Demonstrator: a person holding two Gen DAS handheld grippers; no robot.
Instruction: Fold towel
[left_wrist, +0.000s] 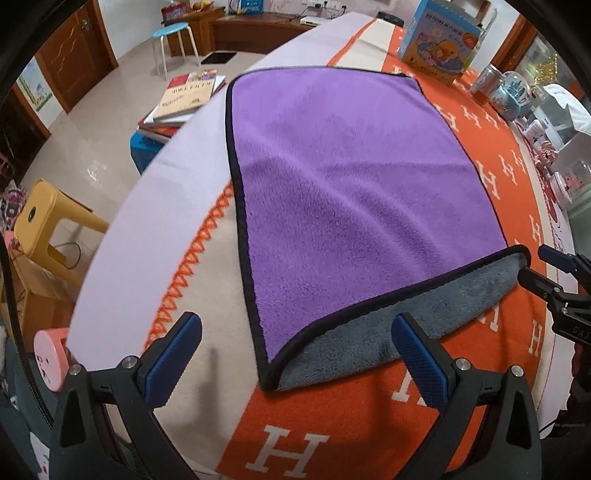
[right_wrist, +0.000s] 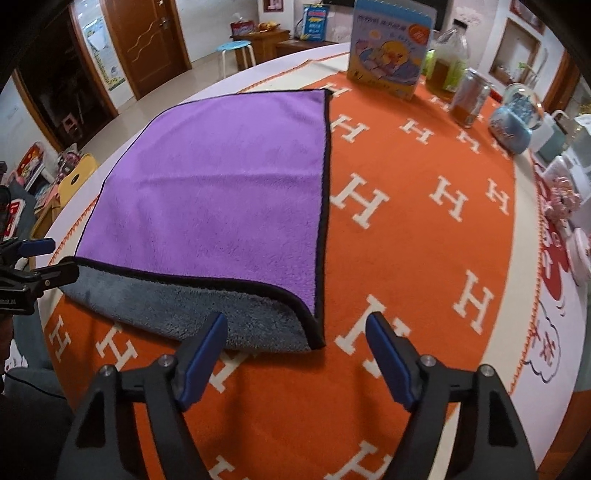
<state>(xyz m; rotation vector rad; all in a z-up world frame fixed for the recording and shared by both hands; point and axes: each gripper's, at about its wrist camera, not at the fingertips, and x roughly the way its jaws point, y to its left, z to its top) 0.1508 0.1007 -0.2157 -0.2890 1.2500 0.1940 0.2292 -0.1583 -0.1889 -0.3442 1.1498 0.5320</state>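
Note:
A purple towel (left_wrist: 351, 177) with a black hem and grey underside lies flat on the orange H-patterned table cover, folded once, with a grey strip (left_wrist: 413, 328) of the lower layer showing along its near edge. It also shows in the right wrist view (right_wrist: 221, 192). My left gripper (left_wrist: 295, 354) is open and empty, hovering just before the towel's near left corner. My right gripper (right_wrist: 295, 354) is open and empty, just before the near right corner. Each gripper shows in the other's view, the right gripper (left_wrist: 535, 266) at the right edge and the left gripper (right_wrist: 51, 258) at the left edge.
A picture book (right_wrist: 391, 48), jars (right_wrist: 471, 98), a snow globe (right_wrist: 515, 122) and boxes stand along the table's far and right sides. The table cover (right_wrist: 424, 258) is orange. Off the left edge are a yellow stool (left_wrist: 40, 225), stacked books (left_wrist: 184, 99) and a blue stool (left_wrist: 173, 33).

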